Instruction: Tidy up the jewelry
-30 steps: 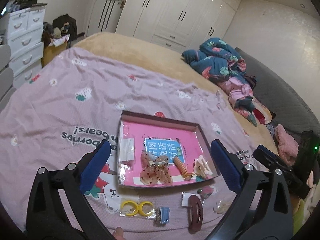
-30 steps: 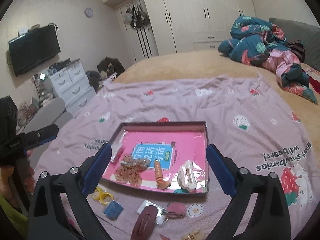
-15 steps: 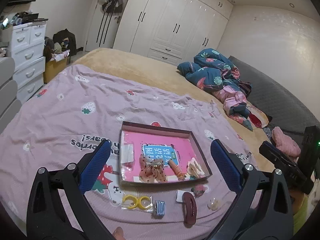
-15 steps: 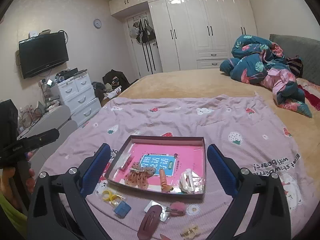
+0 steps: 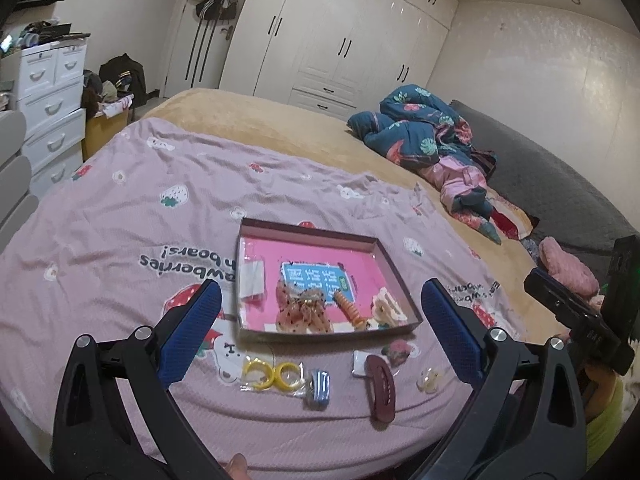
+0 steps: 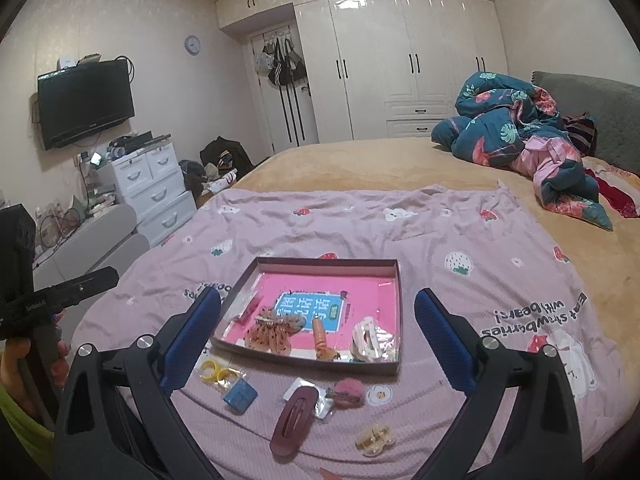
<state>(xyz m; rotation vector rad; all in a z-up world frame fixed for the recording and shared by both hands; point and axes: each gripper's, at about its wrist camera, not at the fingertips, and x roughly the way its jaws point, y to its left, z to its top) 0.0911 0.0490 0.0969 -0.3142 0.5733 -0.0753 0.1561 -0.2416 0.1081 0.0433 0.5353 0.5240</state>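
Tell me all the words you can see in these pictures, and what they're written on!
"Eat strawberries with bears!", upside down, on the purple blanket.
The same slogan, partly hidden by the left claw: "...awberries ...h bears!" on the blanket's other side.
White Chinese characters on the blue card in the pink tray: too blurred to read.
Small white lettering on the black handle: too small to read.
Clock numbers: too small.

Open pink blanket stretches clear beyond and beside the shallow box, whose low walls ring the clips inside. Before its near wall, yellow rings, a blue square and a maroon clip crowd the strip, narrow gaps between them.
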